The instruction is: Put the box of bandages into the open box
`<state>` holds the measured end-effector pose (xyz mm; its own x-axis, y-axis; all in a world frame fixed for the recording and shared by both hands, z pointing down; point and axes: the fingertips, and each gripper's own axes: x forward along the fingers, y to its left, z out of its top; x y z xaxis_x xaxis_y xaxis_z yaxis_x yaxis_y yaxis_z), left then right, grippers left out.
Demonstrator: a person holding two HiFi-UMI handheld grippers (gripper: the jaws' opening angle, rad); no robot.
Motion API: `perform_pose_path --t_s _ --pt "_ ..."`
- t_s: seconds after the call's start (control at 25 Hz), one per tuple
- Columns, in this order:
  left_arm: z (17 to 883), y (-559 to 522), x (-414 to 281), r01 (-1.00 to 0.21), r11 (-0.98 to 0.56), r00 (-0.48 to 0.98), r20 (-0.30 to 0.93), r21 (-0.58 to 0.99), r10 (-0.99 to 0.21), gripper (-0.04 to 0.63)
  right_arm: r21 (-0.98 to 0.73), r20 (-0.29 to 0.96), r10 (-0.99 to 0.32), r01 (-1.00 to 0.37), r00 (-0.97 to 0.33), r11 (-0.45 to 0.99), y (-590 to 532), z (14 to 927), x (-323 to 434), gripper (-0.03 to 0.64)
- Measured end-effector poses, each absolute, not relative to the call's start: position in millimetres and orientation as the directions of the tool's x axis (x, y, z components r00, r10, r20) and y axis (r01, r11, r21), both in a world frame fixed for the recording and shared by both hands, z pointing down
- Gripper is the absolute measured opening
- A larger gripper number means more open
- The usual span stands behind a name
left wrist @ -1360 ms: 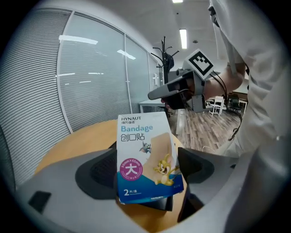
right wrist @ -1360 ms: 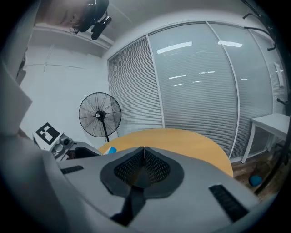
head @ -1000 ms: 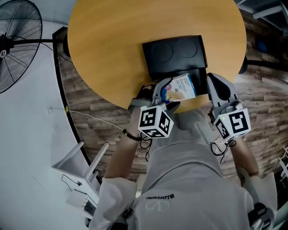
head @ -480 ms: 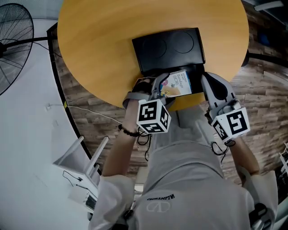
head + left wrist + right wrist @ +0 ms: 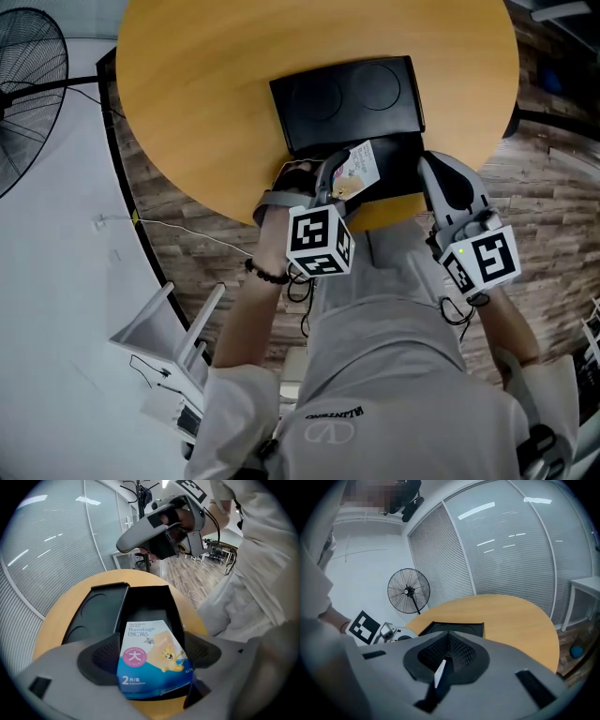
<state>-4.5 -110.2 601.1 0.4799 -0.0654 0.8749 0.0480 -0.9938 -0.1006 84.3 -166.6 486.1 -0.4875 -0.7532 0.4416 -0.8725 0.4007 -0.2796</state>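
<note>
The bandage box [image 5: 359, 165], white and blue with a cartoon print, is gripped by my left gripper [image 5: 345, 176], which is shut on its lower end. It hangs tilted over the near compartment of the open black box [image 5: 405, 155], whose lid [image 5: 342, 94] lies flat behind. In the left gripper view the bandage box [image 5: 143, 660] fills the gap between the jaws of the left gripper [image 5: 151, 644], with the black box [image 5: 147, 603] just beyond. My right gripper [image 5: 448, 180] hovers right of the black box with its pads together [image 5: 447, 645]. A thin white edge [image 5: 439, 673] shows below them.
The round wooden table [image 5: 216, 103] carries only the black box near its front edge. A standing fan [image 5: 19, 84] is at the left, also seen as the fan [image 5: 408, 591]. A white rack [image 5: 169, 337] stands on the floor at lower left.
The left gripper has turned the bandage box from lying face-up to tilted on edge and shifted it slightly left over the black box. The right gripper has barely moved.
</note>
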Motion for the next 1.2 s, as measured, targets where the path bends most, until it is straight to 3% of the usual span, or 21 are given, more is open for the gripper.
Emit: perform_pose_path --t_s 0.48,0.68,0.84,1.04,1.2 --pt "594.4 -115.7 -12.4 0.056 -0.991 0.476 0.876 -0.118 -0.078 0.456 -0.286 0.437 -0.756 -0.872 -0.488 0.397 -166.5 483.7 80.1 0.017" --pt "573.0 -123.2 -10.3 -0.021 -0.989 0.564 0.815 -0.146 -0.132 0.446 -0.289 0.425 -0.765 -0.874 -0.484 0.392 -166.5 477.8 82.5 0.017" --pt "545.8 -133.7 -16.3 -0.133 -0.972 0.643 0.729 -0.194 -0.234 0.316 -0.282 0.413 -0.779 -0.879 -0.472 0.384 -167.7 470.5 87.0 0.017" --pt "514.0 -147.9 -25.3 -0.26 -0.942 0.703 0.627 -0.211 -0.335 0.228 -0.262 0.39 -0.797 -0.886 -0.461 0.383 -172.1 454.8 91.5 0.017" --pt "476.3 -165.4 -38.0 -0.398 -0.864 0.691 0.519 -0.309 -0.503 0.045 -0.24 0.366 -0.819 -0.896 -0.441 0.374 -174.8 438.2 98.5 0.017"
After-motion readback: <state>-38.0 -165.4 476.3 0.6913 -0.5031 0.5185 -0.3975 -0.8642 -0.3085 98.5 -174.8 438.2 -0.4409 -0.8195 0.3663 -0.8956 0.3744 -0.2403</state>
